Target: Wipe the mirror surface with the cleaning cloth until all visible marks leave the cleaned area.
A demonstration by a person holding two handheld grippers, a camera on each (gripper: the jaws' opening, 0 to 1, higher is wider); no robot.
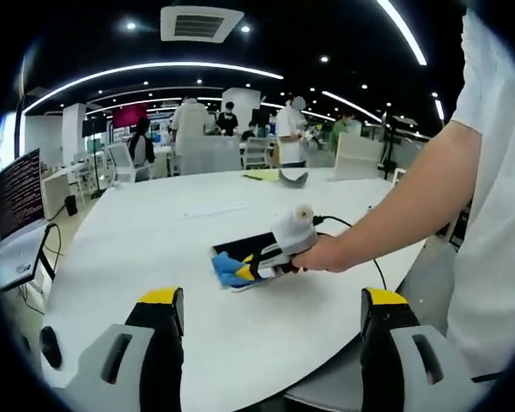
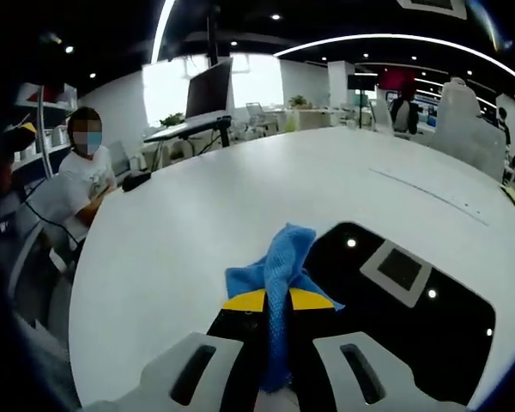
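R gripper (image 2: 277, 302) low over mirror (image 2: 412, 318)

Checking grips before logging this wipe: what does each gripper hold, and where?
The right gripper pinches the blue cloth by its near bunched end. The left gripper holds nothing.

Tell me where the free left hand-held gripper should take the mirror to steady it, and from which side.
Probably the mirror's bare far edge, away from the blue cloth that the right hand-held gripper pinches. The mirror lies flat on the white table, so the left hand-held gripper, open, should come in low from the side.
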